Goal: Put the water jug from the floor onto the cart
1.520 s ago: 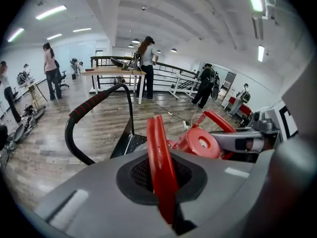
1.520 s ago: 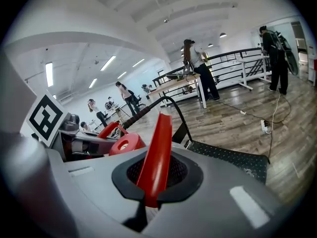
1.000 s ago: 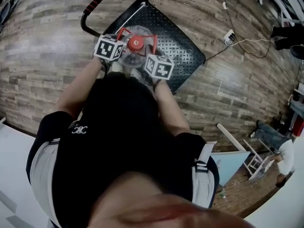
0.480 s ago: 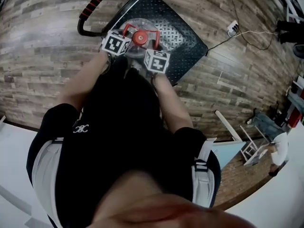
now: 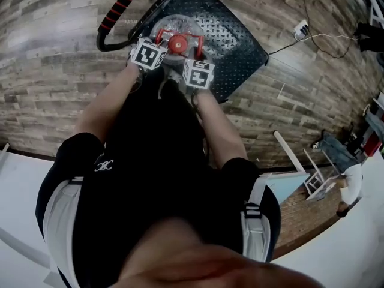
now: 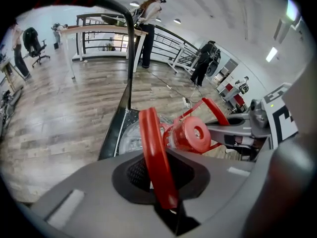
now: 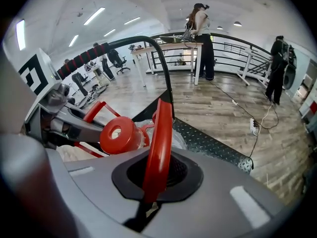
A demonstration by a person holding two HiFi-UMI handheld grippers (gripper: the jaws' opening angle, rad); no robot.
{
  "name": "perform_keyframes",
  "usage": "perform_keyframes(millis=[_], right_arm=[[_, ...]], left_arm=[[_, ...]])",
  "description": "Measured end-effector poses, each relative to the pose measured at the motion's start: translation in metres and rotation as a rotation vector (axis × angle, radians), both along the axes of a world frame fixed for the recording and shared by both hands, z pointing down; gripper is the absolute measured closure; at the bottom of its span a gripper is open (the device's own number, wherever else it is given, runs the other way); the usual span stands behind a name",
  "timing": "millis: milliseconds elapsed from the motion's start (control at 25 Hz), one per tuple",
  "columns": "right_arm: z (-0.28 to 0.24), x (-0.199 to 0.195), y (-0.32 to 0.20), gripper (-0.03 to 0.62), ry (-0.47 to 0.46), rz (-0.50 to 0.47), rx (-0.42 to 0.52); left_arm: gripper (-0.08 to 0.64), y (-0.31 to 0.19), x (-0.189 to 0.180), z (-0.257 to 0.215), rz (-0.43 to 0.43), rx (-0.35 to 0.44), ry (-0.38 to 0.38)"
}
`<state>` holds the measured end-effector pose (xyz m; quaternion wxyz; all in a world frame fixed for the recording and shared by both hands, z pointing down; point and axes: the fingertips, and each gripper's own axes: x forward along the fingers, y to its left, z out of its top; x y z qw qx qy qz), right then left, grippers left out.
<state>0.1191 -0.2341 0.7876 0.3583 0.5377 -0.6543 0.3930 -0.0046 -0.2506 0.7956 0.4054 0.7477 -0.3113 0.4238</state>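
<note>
Water jug upright at the cart edge by its push bar: right gripper clamps 1 red handle, left gripper opening round the other.

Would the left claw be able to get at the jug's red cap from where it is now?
Probably, once freed: the left claw is opening with the left handle between its jaws. The red cap sits bare just beyond; the right claw is shut on the right handle.
</note>
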Motion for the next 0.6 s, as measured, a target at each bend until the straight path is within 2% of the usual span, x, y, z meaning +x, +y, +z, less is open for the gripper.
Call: perform_keyframes(millis=[160, 400, 600], right_arm=[[0.009, 0.001, -0.001, 0.577, 0.009, 0.017, -0.01], [0.019, 0.002, 0.013, 0.575, 0.036, -0.03, -0.023], [0.01, -0.005, 0.01, 0.546, -0.006, -0.039, -0.038]], left_arm=[[0.51, 0.006, -0.002, 0.016, 0.002, -0.033, -0.01], [0.518, 0.02, -0.015, 0.026, -0.014, -0.088, -0.03], [0.493, 0.016, -0.017, 0.026, -0.084, -0.094, -0.017]])
